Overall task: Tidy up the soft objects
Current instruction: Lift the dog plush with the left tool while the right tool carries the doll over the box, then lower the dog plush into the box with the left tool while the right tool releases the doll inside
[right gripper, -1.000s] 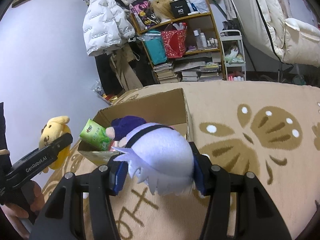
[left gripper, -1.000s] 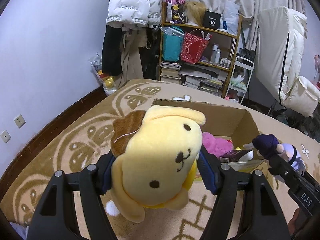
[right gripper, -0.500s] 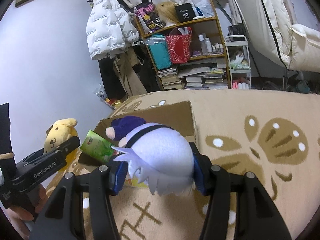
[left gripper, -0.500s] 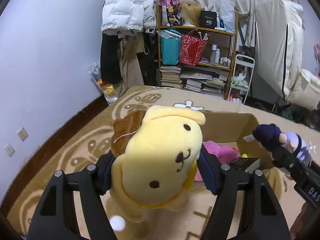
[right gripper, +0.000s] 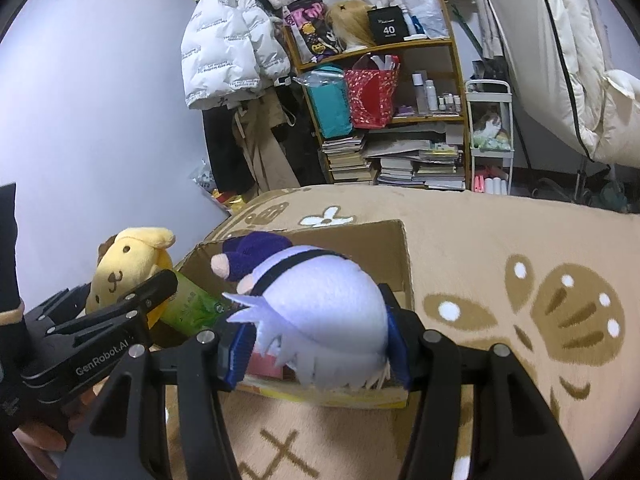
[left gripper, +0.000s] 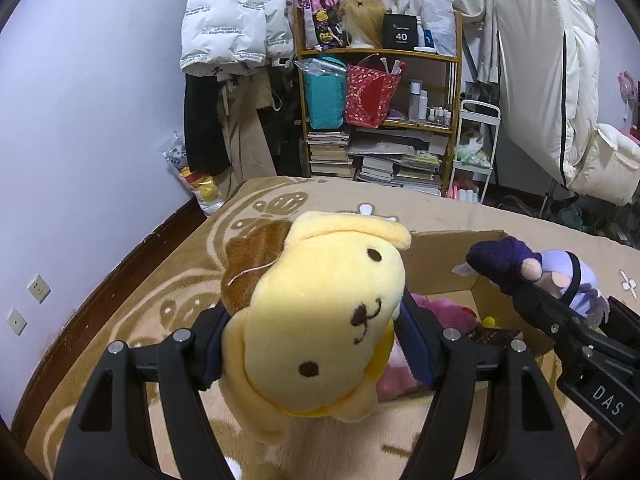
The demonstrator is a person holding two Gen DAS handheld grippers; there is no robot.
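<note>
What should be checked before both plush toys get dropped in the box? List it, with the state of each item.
1. Left tool clamped on the yellow dog plush: ok, pads press both sides of its head.
2. Right tool clamped on the white-haired doll: ok, squeezed between the pads.
3. Cardboard box open at the top: ok, flaps up.
4. Room inside the box: cannot tell; a pink plush and a green packet already lie in it.
5. Both toys fully over the opening: cannot tell.
6. Tools clear of each other: ok, they are apart.
</note>
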